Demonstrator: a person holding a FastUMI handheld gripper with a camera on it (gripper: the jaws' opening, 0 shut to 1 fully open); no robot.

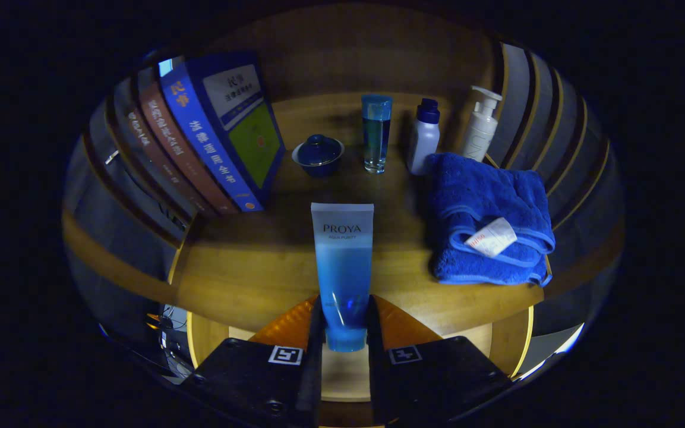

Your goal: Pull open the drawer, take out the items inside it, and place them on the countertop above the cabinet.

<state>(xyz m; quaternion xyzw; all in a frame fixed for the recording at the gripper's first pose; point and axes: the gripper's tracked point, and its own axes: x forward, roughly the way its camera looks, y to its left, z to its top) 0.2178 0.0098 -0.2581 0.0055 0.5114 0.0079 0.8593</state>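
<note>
gripper view | I have gripper (345, 324) clamped on translucent blue plastic tube (342, 267), held above wooden countertop (241, 267), left of folded blue towel (488, 220) | step: placing | next: lower, release on bare wood left of towel

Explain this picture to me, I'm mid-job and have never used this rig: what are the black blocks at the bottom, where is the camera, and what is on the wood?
The camera rides on a hand-held gripper and looks forward along its two fingers, the black blocks. Both fingers press on a blue tube, cap end toward the camera, held over the countertop. Beyond it stand leaning books, a lidded bowl, a tall glass bottle, a white bottle with a dark cap and a pump bottle. A folded blue towel lies beside the tube. Below the fingers, pale wood looks like the open drawer.
</note>
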